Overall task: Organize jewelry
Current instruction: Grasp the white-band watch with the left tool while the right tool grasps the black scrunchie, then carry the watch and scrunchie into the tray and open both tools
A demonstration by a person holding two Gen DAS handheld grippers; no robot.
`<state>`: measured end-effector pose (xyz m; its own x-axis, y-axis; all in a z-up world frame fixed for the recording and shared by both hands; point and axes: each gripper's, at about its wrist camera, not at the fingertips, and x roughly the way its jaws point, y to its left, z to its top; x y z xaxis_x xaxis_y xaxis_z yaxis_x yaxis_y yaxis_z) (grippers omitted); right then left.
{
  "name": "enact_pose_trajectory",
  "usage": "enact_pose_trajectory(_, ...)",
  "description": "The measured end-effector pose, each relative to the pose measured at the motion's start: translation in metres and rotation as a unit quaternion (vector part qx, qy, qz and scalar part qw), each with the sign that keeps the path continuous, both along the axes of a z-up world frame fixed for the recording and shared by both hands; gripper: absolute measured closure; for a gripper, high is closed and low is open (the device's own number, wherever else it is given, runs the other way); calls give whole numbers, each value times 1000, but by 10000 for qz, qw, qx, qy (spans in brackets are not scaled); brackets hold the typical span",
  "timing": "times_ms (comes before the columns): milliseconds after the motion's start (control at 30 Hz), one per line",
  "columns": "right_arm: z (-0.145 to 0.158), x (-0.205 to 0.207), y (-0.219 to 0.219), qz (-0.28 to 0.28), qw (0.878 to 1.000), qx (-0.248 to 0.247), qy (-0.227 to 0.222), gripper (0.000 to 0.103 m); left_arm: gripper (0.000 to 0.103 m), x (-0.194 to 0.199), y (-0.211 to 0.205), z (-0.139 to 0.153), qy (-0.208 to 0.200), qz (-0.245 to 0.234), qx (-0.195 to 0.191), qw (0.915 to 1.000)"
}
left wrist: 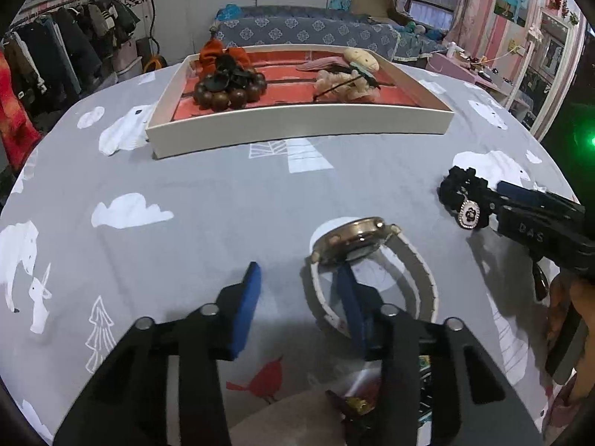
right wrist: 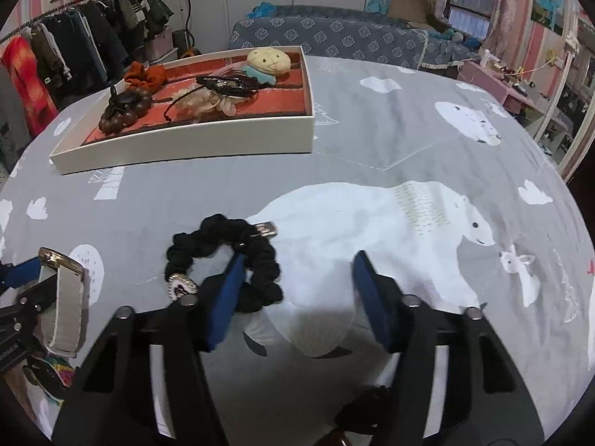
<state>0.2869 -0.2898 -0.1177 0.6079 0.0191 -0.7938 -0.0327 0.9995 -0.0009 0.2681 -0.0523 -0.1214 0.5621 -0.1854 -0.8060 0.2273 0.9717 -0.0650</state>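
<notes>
A gold-cased watch [left wrist: 353, 241] with a white strap [left wrist: 420, 271] lies on the grey tablecloth. My left gripper [left wrist: 297, 267] is down over it. One blue pad is inside the strap loop and the other is outside to the left. A gap is left, so the pads do not press. A black scrunchie [right wrist: 223, 234] with a round charm [right wrist: 182, 286] lies to the right of the watch. My right gripper [right wrist: 299, 256] straddles its right side, one pad inside the ring and the other well clear. Both grippers are open.
A white tray [left wrist: 297, 122] with red lining stands at the back, holding a wooden bead bracelet [left wrist: 230, 89], an orange scrunchie [left wrist: 223, 54] and plush hair pieces [right wrist: 267, 61]. Behind the round table are a clothes rack [right wrist: 74, 37] and a sofa [right wrist: 334, 37].
</notes>
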Motion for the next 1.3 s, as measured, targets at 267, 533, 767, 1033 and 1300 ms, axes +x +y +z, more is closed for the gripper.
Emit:
enact_pose_trajectory(267,0,-2,0,100,9997,203,-35,86,91,-3,-6,2,-32,-172,-29,9998)
enact_pose_trajectory(533,9,-9,-5,16,9991,296,-304,91,96,-5,-2,8,-103,-231,-335,9991)
enact_pose_trajectory(767,29,-20,-9,-16,9967,398,-711,92,96,-11,-3,23,-500,-285,-320,9978)
enact_pose_trajectory(1033,61,-15,-6,64,9932,522,-1034,92,96,4,1,59,-945,-275,-343,9946)
enact_pose_trajectory(1300,89,20,0,35,9896,663,-1277,92,96,49,12,88,-1324,42,-288,9908)
